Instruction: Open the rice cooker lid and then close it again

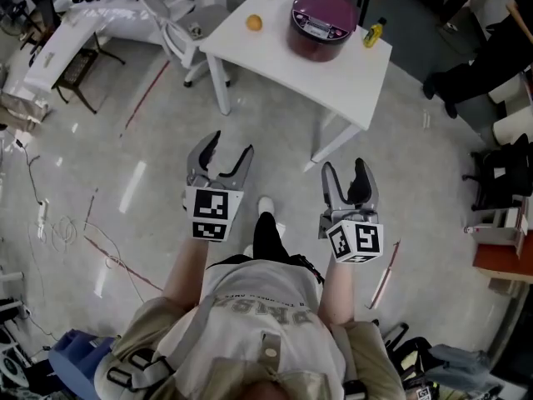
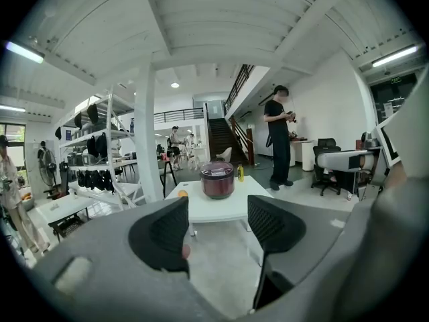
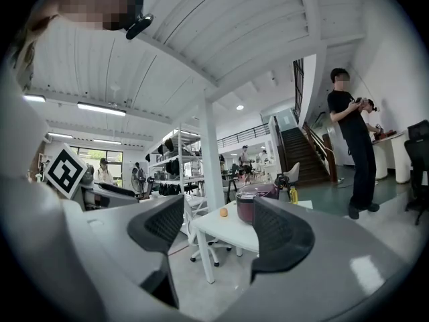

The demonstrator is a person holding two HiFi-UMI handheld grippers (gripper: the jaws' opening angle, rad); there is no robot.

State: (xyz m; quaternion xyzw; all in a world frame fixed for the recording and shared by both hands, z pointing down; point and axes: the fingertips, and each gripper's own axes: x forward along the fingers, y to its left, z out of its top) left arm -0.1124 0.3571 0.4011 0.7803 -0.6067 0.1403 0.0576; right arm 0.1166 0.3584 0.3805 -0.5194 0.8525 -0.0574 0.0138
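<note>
While the person stands well short of the white counter (image 1: 275, 57), the left gripper (image 1: 230, 146) and right gripper (image 1: 343, 167) point toward it, jaws apart and empty, seemingly readied for the closed rice cooker (image 1: 322, 23) far ahead of both jaws.

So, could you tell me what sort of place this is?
Probably an open-plan lab or workshop office: shelving racks, a staircase up to a mezzanine, and office chairs on a bare floor.
</note>
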